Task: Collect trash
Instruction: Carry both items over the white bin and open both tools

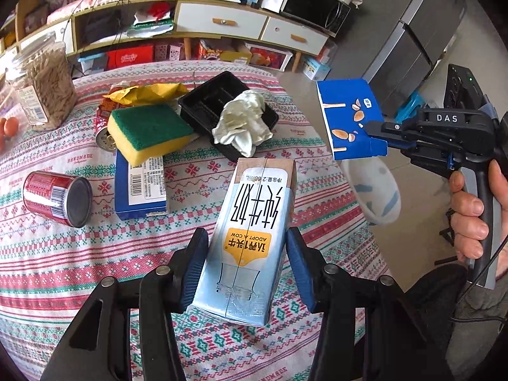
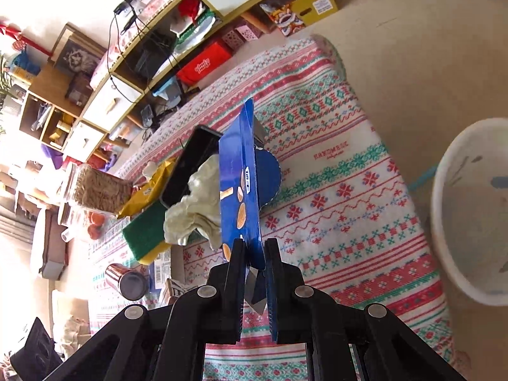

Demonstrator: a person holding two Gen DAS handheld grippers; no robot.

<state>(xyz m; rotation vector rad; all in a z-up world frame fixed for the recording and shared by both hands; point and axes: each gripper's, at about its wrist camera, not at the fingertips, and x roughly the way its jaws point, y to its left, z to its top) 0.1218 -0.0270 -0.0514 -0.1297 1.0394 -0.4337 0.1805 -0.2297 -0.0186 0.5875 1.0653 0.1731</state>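
White bin [image 2: 470, 219] is sitting on the floor off the table's [image 1: 317, 190] right edge; contents unclear. Black tray [image 1: 203, 101] is lying near the far edge, holding a crumpled tissue [image 1: 241, 123]. Clear jar [image 1: 44, 85] at the left edge is holding pale sticks. Left gripper [image 1: 247, 263] is clamping the milk carton [image 1: 250, 228] over the near edge. Right gripper [image 2: 254, 250] is pinching the flattened blue box [image 2: 241, 184] in the air, near the bin.
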